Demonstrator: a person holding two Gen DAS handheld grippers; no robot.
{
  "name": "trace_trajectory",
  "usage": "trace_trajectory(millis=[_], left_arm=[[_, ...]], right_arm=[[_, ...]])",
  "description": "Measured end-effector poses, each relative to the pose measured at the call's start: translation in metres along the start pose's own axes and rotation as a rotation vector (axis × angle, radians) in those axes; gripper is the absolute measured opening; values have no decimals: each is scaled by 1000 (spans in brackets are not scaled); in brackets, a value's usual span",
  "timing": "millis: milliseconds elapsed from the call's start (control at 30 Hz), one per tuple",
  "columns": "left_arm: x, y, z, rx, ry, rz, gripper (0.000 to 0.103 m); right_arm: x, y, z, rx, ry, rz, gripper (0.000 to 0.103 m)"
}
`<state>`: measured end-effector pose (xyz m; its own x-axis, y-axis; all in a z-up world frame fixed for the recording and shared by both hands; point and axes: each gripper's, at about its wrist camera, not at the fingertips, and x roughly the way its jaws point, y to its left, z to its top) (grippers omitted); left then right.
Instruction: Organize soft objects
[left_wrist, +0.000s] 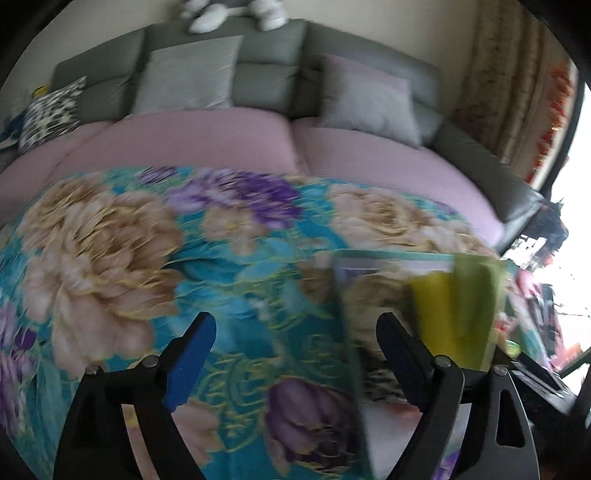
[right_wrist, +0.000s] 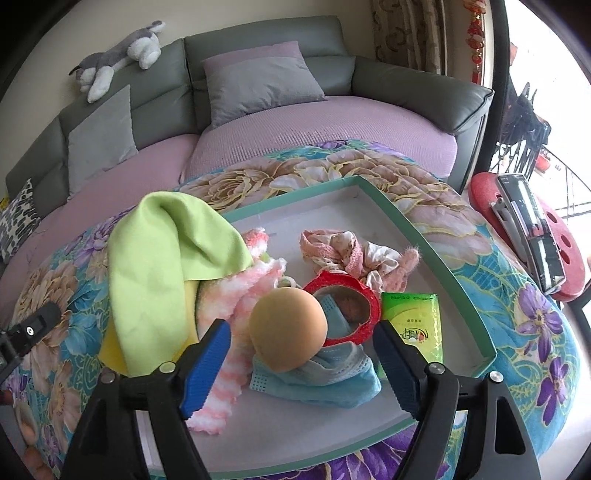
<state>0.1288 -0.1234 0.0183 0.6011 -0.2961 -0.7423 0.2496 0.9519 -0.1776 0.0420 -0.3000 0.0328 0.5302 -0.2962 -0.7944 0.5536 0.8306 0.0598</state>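
A tan ball (right_wrist: 287, 329) sits in a shallow tray (right_wrist: 443, 258) on a floral-covered worktop (right_wrist: 517, 266), straight ahead between the spread, empty right tongs (right_wrist: 302, 363) — the nearer pair. The left tongs (left_wrist: 295, 360), also spread and empty, hover left of the tray — blurred.

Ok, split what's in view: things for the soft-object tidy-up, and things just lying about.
For the job:
green cloth
pink striped towel
blue face mask
pink floral fabric
tan ball
tray

Just lying about:
plush dog
grey cushions
phone
floral blanket
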Motion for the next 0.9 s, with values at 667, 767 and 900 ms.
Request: trace_trajectory(millis=[667, 767, 900], left_arm=[[-4, 27, -37, -62, 8, 80, 96], [-7, 25, -42, -30, 19, 95, 96], [-11, 25, -52, -14, 36, 73, 96]], right_arm=[[-30, 3, -11, 12, -50, -21, 82], [-34, 9, -16, -3, -44, -12, 82], [-39, 13, -21, -18, -40, -6, 82]])
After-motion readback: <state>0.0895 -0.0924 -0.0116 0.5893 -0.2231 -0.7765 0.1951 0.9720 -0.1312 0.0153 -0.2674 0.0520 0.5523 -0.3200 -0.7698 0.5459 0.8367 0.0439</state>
